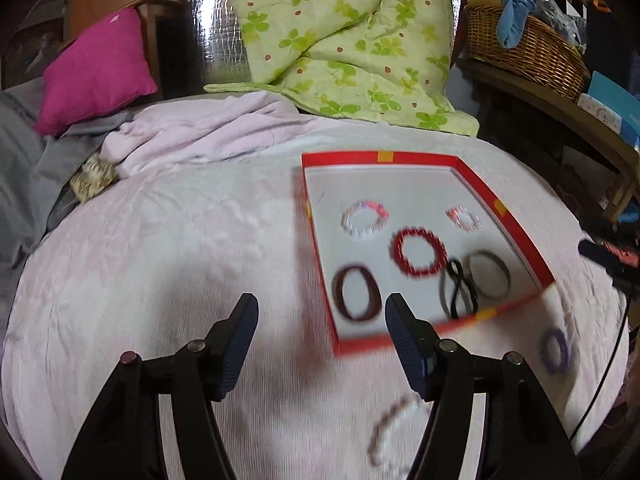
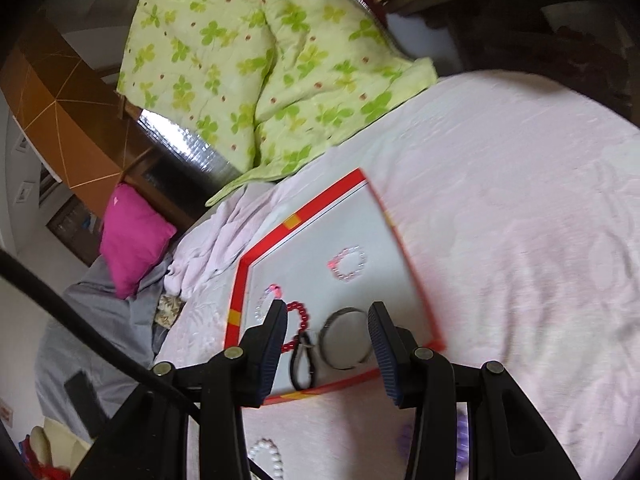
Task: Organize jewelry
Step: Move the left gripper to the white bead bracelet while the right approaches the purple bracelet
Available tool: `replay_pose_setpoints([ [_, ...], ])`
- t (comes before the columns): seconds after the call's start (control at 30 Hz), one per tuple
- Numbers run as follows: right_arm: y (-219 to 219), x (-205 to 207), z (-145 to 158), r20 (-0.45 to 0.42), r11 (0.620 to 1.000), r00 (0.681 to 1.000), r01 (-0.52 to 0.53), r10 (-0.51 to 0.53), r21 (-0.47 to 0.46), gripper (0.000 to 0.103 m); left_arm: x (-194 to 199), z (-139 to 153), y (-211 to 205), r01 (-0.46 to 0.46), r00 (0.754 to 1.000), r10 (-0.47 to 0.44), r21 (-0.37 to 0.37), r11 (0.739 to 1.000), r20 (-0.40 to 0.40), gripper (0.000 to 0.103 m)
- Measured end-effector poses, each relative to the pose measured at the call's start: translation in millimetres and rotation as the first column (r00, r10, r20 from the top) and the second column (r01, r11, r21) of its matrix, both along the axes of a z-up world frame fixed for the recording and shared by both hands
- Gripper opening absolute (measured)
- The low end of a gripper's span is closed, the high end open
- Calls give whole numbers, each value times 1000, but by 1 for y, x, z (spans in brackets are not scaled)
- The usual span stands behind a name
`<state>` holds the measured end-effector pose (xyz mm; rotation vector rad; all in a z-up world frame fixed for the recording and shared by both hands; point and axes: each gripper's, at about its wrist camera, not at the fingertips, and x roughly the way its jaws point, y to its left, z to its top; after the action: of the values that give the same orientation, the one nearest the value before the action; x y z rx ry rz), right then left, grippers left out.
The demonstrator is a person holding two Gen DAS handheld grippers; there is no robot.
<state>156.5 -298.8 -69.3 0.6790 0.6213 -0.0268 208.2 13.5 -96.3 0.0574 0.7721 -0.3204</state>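
Observation:
A red-rimmed tray (image 1: 516, 224) with a white floor lies on the pink bedspread. It holds a red bead bracelet (image 1: 418, 252), a dark brown bangle (image 1: 356, 294), two pale bead bracelets (image 1: 365, 218), a black hair tie (image 1: 458, 288) and a thin dark bangle (image 1: 490, 274). A white pearl bracelet (image 1: 390, 428) and a purple ring (image 1: 555, 352) lie on the bedspread outside it. My left gripper (image 1: 322, 344) is open and empty, near the tray's front left corner. My right gripper (image 2: 328, 354) is open and empty above the tray's (image 2: 320, 204) near edge, by the thin bangle (image 2: 346, 338).
A green clover quilt (image 1: 344, 40) lies behind the tray. A magenta pillow (image 1: 98, 70) and grey cloth (image 1: 24, 168) are at the left. A wicker basket (image 1: 524, 48) stands on a wooden shelf at the right. A black cable (image 2: 92, 336) crosses the right wrist view.

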Motion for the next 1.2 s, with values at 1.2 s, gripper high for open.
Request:
replay_pose_setpoints([
  [1.2, -13, -24, -72, -294, 978, 938, -141, 181, 153, 50, -78, -45, -17, 128, 986, -117, 91, 988, -118, 74],
])
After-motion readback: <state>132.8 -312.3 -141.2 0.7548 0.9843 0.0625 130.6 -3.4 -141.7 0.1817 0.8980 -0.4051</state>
